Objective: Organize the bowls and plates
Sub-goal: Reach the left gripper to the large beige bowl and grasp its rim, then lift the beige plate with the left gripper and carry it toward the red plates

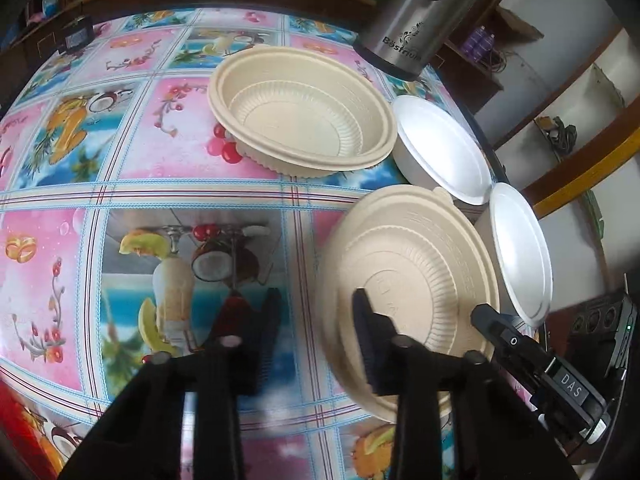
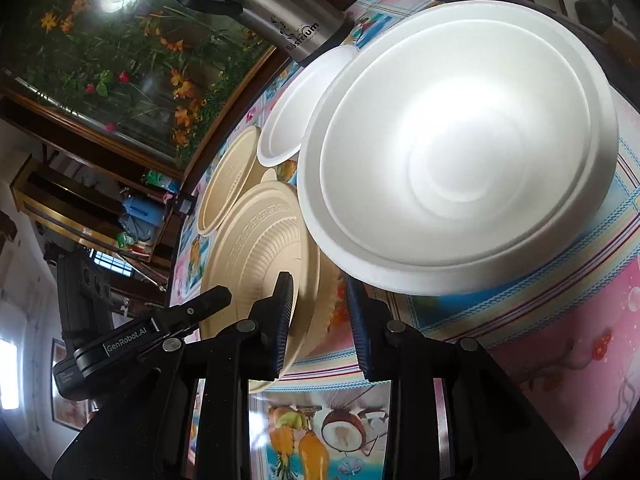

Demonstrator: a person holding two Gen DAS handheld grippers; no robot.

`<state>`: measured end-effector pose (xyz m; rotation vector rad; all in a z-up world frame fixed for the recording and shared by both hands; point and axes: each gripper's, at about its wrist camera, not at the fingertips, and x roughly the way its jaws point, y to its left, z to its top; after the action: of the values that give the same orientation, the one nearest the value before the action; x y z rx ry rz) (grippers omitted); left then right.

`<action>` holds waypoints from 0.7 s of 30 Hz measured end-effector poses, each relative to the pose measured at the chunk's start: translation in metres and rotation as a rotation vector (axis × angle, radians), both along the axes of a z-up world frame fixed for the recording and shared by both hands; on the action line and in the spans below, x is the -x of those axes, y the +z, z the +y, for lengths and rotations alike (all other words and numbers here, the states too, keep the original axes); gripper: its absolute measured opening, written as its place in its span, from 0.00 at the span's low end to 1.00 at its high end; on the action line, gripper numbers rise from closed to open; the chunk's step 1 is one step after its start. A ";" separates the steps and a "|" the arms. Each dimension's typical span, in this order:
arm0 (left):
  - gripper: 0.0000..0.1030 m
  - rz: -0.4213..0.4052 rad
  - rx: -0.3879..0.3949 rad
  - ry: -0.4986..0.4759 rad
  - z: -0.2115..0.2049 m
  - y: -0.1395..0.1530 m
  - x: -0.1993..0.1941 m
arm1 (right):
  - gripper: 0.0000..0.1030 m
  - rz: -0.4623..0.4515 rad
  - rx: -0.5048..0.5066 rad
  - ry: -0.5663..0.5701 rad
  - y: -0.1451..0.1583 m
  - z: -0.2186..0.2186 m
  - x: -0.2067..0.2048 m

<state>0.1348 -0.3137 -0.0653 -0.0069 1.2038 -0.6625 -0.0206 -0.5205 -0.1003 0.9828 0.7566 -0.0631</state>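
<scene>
Left claw [image 1: 316, 320] wide, right claw [image 2: 318, 308] straddling beige bowl [image 2: 256, 256] rim (tilted, unpinched)

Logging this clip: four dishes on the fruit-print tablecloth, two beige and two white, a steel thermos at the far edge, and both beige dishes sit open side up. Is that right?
Not quite. In the left wrist view only the far beige bowl sits open side up; the near beige bowl shows its ribbed underside, so it is upside down. The two white bowls and the steel thermos are as you describe.
</scene>
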 end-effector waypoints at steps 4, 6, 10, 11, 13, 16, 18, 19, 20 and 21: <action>0.17 -0.005 0.024 -0.008 0.003 0.000 0.001 | 0.24 -0.008 0.058 -0.004 0.005 0.004 -0.001; 0.12 -0.014 0.025 -0.021 0.002 0.001 0.003 | 0.21 -0.015 0.074 -0.003 0.006 0.005 -0.001; 0.10 -0.052 0.016 -0.040 -0.002 0.004 0.008 | 0.16 -0.032 0.129 0.009 0.011 0.009 -0.002; 0.10 -0.058 0.014 -0.042 -0.002 0.004 0.008 | 0.15 -0.033 0.141 0.011 0.012 0.010 -0.003; 0.10 -0.073 0.008 -0.045 -0.003 0.005 0.009 | 0.15 -0.033 0.162 0.015 0.013 0.012 -0.004; 0.10 -0.090 0.005 -0.051 -0.004 0.006 0.011 | 0.14 -0.034 0.178 0.015 0.013 0.012 -0.004; 0.10 -0.090 0.010 -0.053 -0.004 0.006 0.011 | 0.12 -0.036 0.193 0.015 0.015 0.014 -0.004; 0.10 -0.091 0.010 -0.054 -0.004 0.006 0.011 | 0.12 -0.035 0.201 0.014 0.015 0.015 -0.003; 0.10 -0.092 0.010 -0.054 -0.003 0.006 0.011 | 0.12 -0.033 0.212 0.014 0.016 0.015 -0.003; 0.10 -0.095 0.009 -0.055 -0.003 0.006 0.011 | 0.12 -0.033 0.221 0.015 0.016 0.016 -0.003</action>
<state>0.1237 -0.3171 -0.0590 0.0503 1.1124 -0.7086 -0.0177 -0.5045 -0.0840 0.7660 0.7105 -0.1149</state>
